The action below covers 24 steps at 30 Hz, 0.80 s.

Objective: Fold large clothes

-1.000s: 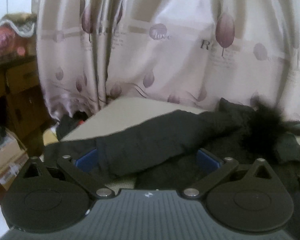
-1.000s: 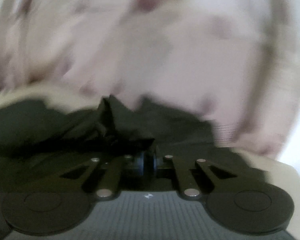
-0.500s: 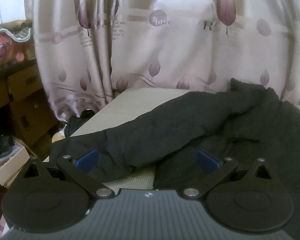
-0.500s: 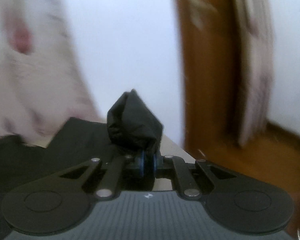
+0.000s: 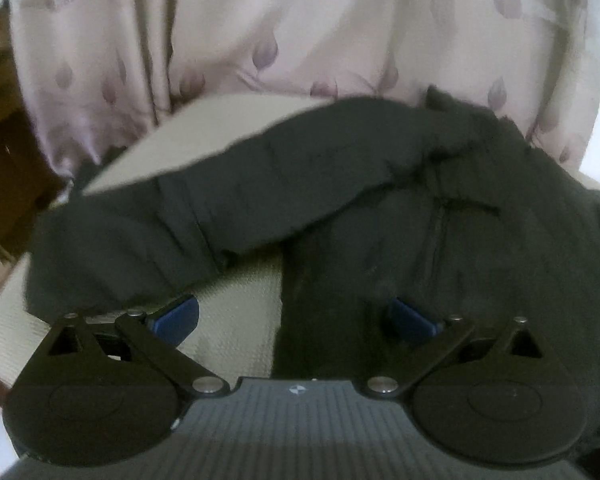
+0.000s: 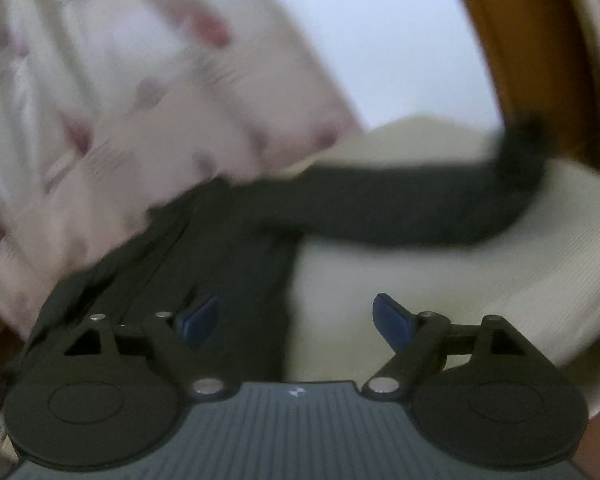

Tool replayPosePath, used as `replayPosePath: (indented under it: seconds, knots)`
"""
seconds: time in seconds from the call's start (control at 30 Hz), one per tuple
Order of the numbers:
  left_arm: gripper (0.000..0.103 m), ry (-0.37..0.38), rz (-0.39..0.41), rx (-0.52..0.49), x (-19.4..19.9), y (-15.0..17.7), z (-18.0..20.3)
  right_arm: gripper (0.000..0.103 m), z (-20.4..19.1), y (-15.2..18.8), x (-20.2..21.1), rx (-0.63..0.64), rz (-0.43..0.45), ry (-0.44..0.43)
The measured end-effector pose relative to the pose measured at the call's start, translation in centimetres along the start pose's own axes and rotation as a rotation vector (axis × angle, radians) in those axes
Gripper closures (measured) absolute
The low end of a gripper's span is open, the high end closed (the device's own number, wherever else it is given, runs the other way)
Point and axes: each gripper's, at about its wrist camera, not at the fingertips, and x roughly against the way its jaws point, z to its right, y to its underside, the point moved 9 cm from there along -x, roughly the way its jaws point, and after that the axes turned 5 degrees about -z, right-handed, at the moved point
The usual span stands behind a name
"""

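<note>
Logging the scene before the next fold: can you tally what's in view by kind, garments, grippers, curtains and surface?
Black garment: 1, spread with sleeves out
Grippers: 2, left gripper and right gripper, both open and empty
Patterned curtain: 1
Cream bed surface: 1
Total: 5

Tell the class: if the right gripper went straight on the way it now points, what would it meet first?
The right gripper stands open over the bed beside the black coat. Straight on, it would probably meet the coat's sleeve, lying across its line; the blur leaves depth unsure.
</note>
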Motion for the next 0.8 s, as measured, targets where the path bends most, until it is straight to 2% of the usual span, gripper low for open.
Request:
replayPosePath:
  seconds: [0.03,0.07,0.1,0.13,0.17,0.2,0.23,0.27,0.3,0.37,0.53,0.67,0.73,0.77,0.8]
  knots:
    - [0.002,0.007,-0.012,-0.001,-0.4,0.2,0.0,0.018,-0.7,1.1,-0.1,-0.003,-0.022,-0.013]
    - [0.006,0.014,-0.030,0.005,-0.9,0.4,0.0,0.018,-1.6,1.9,-0.5,-0.011,-0.042,-0.020]
    - [0.023,0.039,-0.052,0.017,-1.2,0.6,0.2,0.018,-2.1,2.8,-0.8,-0.016,-0.061,-0.015]
    - [0.036,0.085,-0.073,0.029,-1.5,1.0,0.4,0.018,-2.4,3.3,-1.2,-0.021,-0.077,-0.013]
    - [0.048,0.080,-0.055,0.019,-1.2,1.1,0.6,0.018,-2.8,3.9,-1.6,-0.036,-0.092,-0.024]
    - [0.068,0.088,-0.056,0.000,-0.9,1.4,1.1,0.018,-3.2,3.9,-2.5,-0.055,-0.113,-0.046]
    - [0.073,0.101,-0.057,0.004,-0.5,1.6,1.6,0.035,-3.6,4.4,-3.1,-0.069,-0.143,-0.063]
    - [0.080,0.096,-0.055,0.012,-0.2,1.9,2.0,0.079,-4.1,5.1,-3.8,-0.072,-0.176,-0.070]
    - [0.085,0.087,-0.052,0.012,0.4,2.2,2.4,0.083,-4.4,5.4,-4.2,-0.059,-0.203,-0.058]
    - [0.089,0.069,-0.038,-0.012,1.6,3.2,3.6,0.091,-5.7,5.8,-3.3,-0.020,-0.191,-0.048]
    - [0.090,0.108,-0.043,0.027,5.5,6.5,5.0,0.093,-5.0,4.5,-0.4,-0.057,-0.142,-0.042]
    - [0.087,0.127,-0.036,0.063,6.6,8.0,5.0,0.092,-3.7,5.1,0.5,-0.038,-0.167,0.008]
    - [0.079,0.104,-0.020,0.069,7.4,8.4,4.7,0.088,-3.5,5.6,-0.2,-0.044,-0.200,0.022]
    - [0.064,0.073,-0.002,0.068,7.9,8.4,4.5,0.085,-3.2,5.8,-0.1,-0.059,-0.202,0.038]
    - [0.040,0.035,0.015,0.062,8.5,8.3,4.3,0.084,-3.1,5.6,0.0,-0.062,-0.196,0.056]
